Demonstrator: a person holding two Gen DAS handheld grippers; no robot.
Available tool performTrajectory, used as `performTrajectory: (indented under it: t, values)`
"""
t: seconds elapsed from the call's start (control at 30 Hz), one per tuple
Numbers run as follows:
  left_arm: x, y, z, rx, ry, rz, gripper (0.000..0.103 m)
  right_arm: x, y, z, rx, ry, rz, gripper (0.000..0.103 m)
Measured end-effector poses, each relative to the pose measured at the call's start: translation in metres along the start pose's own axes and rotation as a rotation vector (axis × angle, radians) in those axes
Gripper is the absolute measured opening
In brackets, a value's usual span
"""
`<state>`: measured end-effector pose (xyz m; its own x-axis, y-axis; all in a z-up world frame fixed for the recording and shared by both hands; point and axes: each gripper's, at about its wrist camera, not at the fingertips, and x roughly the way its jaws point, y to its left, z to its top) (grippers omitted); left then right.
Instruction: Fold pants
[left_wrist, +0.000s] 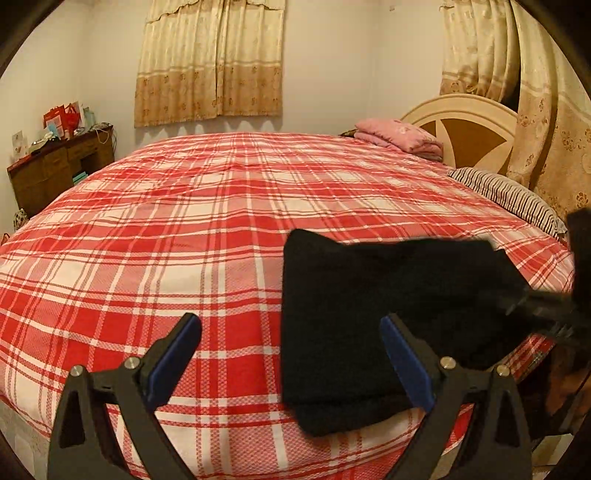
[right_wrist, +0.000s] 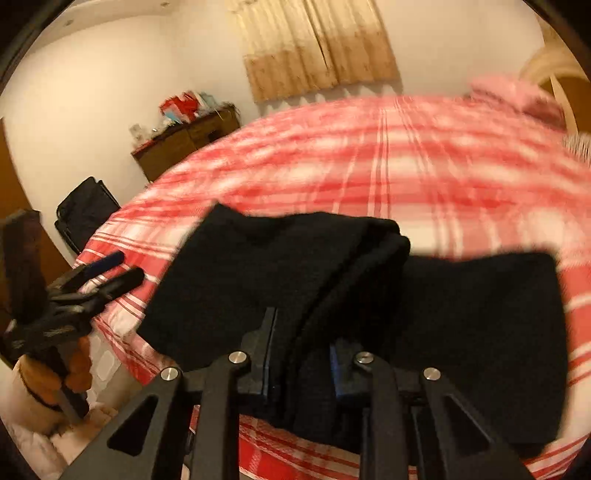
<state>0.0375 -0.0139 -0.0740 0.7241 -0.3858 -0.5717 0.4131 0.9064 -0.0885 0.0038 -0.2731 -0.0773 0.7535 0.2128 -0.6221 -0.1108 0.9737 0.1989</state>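
**fold_fan:** One pair of black pants (left_wrist: 388, 314), already a compact block on the plaid bedspread (left_wrist: 184, 240) near the bed's front edge, so I'd guess the folding is mostly done. In the left wrist view the left gripper (left_wrist: 290, 358) is spread wide with nothing between its jaws, just beside the pants. Also one pink folded blanket (left_wrist: 399, 138) and one striped pillow (left_wrist: 506, 195) by the headboard (left_wrist: 465, 125).

**laundry_lurker:** Right wrist view is blurry, but the right gripper (right_wrist: 303, 350) looks pinched onto a thick fold of those pants (right_wrist: 280, 266). Probably one last fold or a tidy-up left. Two grippers total; the left gripper (right_wrist: 118, 269) shows off to the pants' left.
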Motion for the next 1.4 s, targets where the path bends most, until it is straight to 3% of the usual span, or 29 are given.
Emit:
performTrajectory:
  t: [0.13, 0.23, 0.3, 0.43, 0.5, 0.6, 0.63, 0.73, 0.83, 0.97, 1.03, 1.13, 1.23, 1.33, 1.4]
  values:
    - [0.003, -0.004, 0.001, -0.004, 0.008, -0.017, 0.099, -0.042, -0.031, 0.008, -0.031, -0.033, -0.039, 0.024]
    - [0.008, -0.011, -0.001, 0.011, 0.02, -0.019, 0.099, -0.037, -0.062, -0.006, -0.011, 0.062, -0.073, 0.026]
    - [0.012, -0.019, -0.003, 0.036, 0.037, -0.014, 0.099, -0.023, -0.083, -0.023, 0.032, 0.108, -0.125, 0.038]
    - [0.011, -0.029, -0.005, 0.085, 0.042, 0.02, 0.099, -0.038, -0.092, -0.036, 0.085, 0.014, -0.078, 0.043]
    - [0.011, -0.029, -0.005, 0.092, 0.045, 0.033, 0.099, -0.052, -0.092, -0.031, 0.085, 0.013, -0.152, 0.044]
    - [0.014, -0.028, -0.006, 0.084, 0.059, 0.043, 0.099, -0.08, -0.083, -0.027, 0.062, -0.047, -0.333, 0.044]
    - [0.015, -0.028, -0.006, 0.08, 0.063, 0.044, 0.099, -0.087, -0.075, -0.027, 0.03, -0.067, -0.346, 0.044]
    - [0.016, -0.032, -0.004, 0.08, 0.066, 0.037, 0.099, -0.094, -0.041, -0.026, -0.069, -0.101, -0.244, 0.044]
    - [0.017, -0.045, 0.002, 0.11, 0.054, 0.033, 0.099, -0.066, -0.015, -0.022, -0.106, -0.044, -0.142, 0.044]
    - [0.036, -0.064, -0.002, 0.166, 0.101, 0.024, 0.099, -0.028, -0.026, -0.043, -0.083, 0.095, -0.128, 0.044]
    - [0.051, -0.069, -0.015, 0.202, 0.186, 0.028, 0.099, -0.036, -0.037, -0.055, -0.048, 0.119, -0.083, 0.044]
    - [0.057, -0.07, -0.027, 0.218, 0.233, 0.021, 0.099, -0.055, -0.056, -0.058, 0.038, 0.147, -0.033, 0.043]
    - [0.055, -0.063, -0.026, 0.179, 0.233, -0.003, 0.099, -0.068, -0.064, -0.064, 0.08, 0.151, -0.04, 0.043]
    - [0.048, -0.059, -0.026, 0.164, 0.23, -0.004, 0.099, -0.077, -0.052, -0.062, 0.04, 0.118, -0.14, 0.043]
    - [0.041, -0.055, -0.024, 0.172, 0.213, 0.0, 0.099, -0.081, -0.036, -0.054, -0.069, 0.082, -0.235, 0.043]
